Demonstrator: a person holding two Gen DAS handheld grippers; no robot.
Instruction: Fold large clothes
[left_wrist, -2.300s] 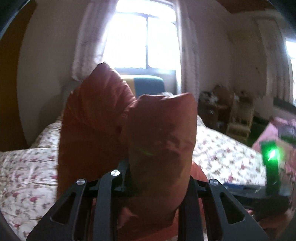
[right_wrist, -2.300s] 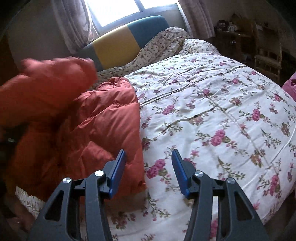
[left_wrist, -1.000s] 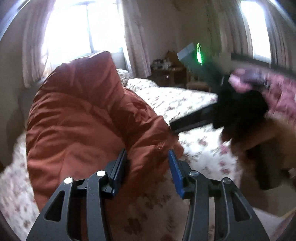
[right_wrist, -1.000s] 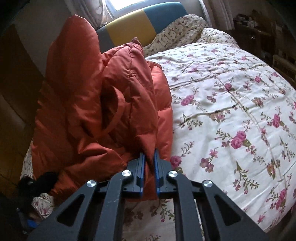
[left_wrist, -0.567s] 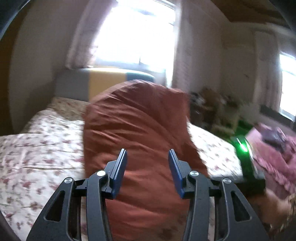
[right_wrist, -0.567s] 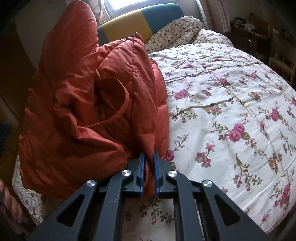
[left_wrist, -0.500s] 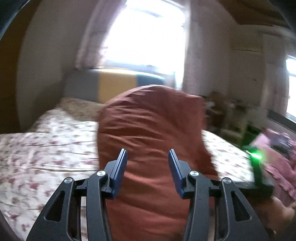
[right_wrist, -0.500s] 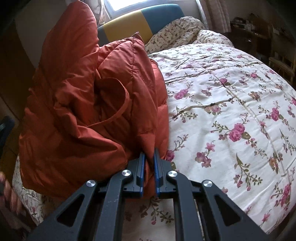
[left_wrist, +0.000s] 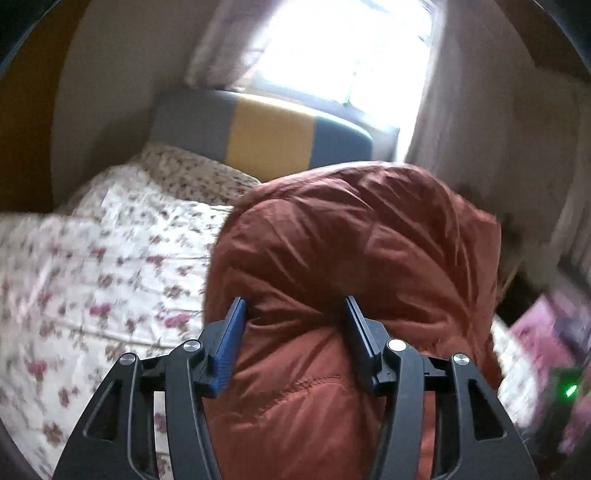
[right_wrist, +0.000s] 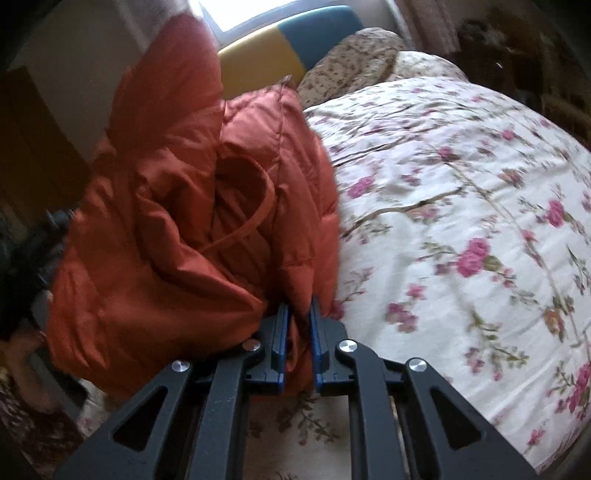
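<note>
The puffy rust-orange quilted down jacket (right_wrist: 192, 206) stands bunched up at the near left edge of the bed, over the cream quilt printed with pink roses (right_wrist: 461, 206), and it stands this way because it is being held up rather than lying flat. The right gripper (right_wrist: 297, 314) has its blue-padded jaws pressed nearly together on a thin edge of the jacket low down by the quilt, which pins one corner, probably so the bulk above can be turned or folded over it. The left gripper (left_wrist: 293, 314) has its jaws wide apart with a thick padded roll of the same jacket (left_wrist: 351, 258) bulging between them; the fabric touches both pads, yet whether they squeeze it or merely bracket it I cannot tell. Behind stands a padded headboard in grey, yellow and blue panels (left_wrist: 266, 129) under a bright window. Much is unclear: the left view is smeared by motion, the jacket's sleeves and hem are buried in its folds, the dark shapes at the right view's left margin are unreadable, and a green light (left_wrist: 570, 389) glows on something indistinct.
</note>
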